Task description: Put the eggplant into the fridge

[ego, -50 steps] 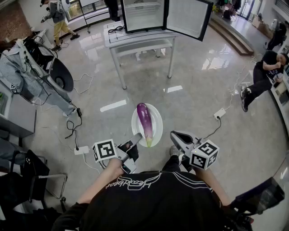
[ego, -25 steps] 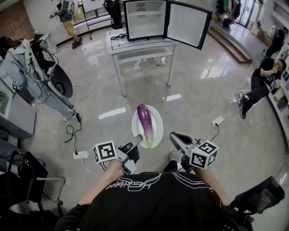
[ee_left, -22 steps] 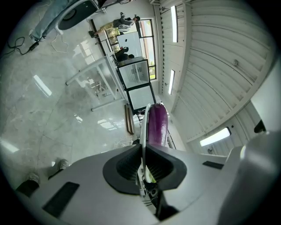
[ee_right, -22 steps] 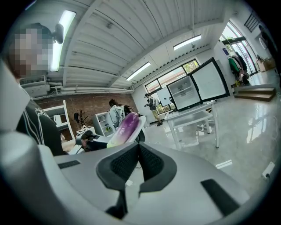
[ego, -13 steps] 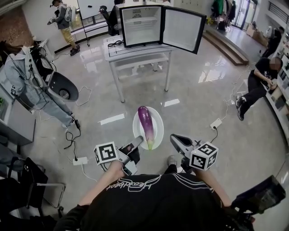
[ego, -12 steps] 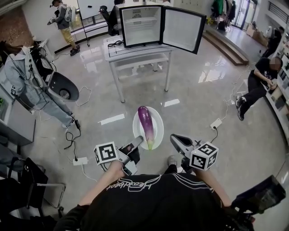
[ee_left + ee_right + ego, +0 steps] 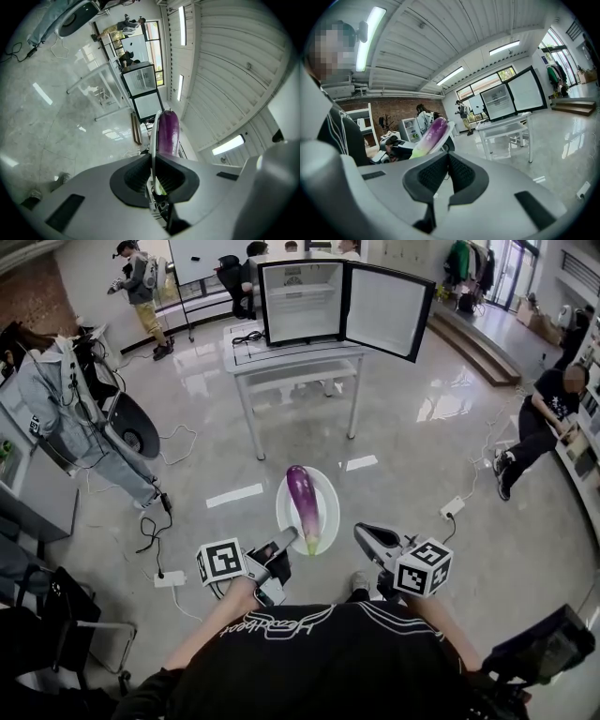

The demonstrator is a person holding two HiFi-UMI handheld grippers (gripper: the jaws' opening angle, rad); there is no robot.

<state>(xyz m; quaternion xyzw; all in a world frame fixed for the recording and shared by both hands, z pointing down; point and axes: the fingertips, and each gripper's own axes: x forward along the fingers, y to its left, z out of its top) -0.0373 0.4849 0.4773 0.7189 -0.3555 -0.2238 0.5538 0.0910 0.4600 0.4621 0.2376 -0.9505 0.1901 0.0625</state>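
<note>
We log left gripper (image 7: 285, 541) clamped on white plate (image 7: 326, 491) rim, eggplant (image 7: 302, 505) lying on plate. Right gripper (image 7: 362, 533) jaws together, empty. Fridge (image 7: 300, 301) open, well apart.

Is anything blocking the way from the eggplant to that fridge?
Nothing visible does. The eggplant lies on a plate gripped by the left claw. Only floor lies ahead, and the fridge on the table stands open.
</note>
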